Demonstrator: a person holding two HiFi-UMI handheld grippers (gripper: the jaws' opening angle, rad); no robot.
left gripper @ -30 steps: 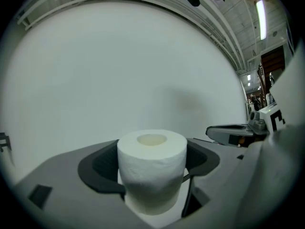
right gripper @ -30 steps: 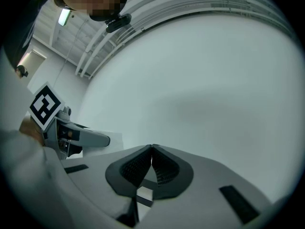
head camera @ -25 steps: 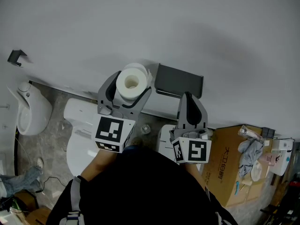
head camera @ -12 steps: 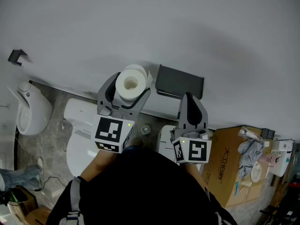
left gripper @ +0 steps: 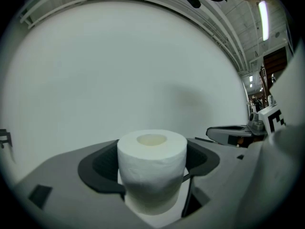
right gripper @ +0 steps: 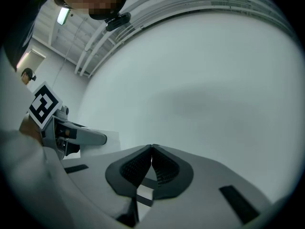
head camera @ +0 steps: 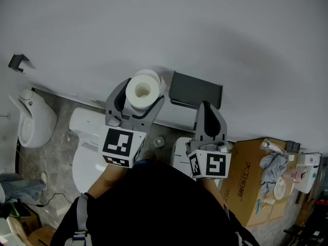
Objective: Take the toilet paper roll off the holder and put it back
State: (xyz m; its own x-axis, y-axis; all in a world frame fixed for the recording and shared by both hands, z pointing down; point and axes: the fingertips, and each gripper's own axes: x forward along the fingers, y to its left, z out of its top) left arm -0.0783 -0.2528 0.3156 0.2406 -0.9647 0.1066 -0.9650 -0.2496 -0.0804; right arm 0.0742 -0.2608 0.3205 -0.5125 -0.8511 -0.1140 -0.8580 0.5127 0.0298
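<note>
Here the left gripper (head camera: 144, 90) clasps the toilet paper roll (left gripper: 151, 171) upright, just left of the dark wall holder (head camera: 196, 89). Rehanging probably means tipping its core level with the holder's hidden bar. The right gripper (head camera: 205, 104), pinched shut and empty, sits below the holder and may crowd that approach; a toilet (head camera: 87, 137) lies beneath.

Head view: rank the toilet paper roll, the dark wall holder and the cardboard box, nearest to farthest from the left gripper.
1. Toilet paper roll, between the left gripper's jaws.
2. Dark wall holder, just right of it.
3. Cardboard box, lower right, on the floor.
</note>
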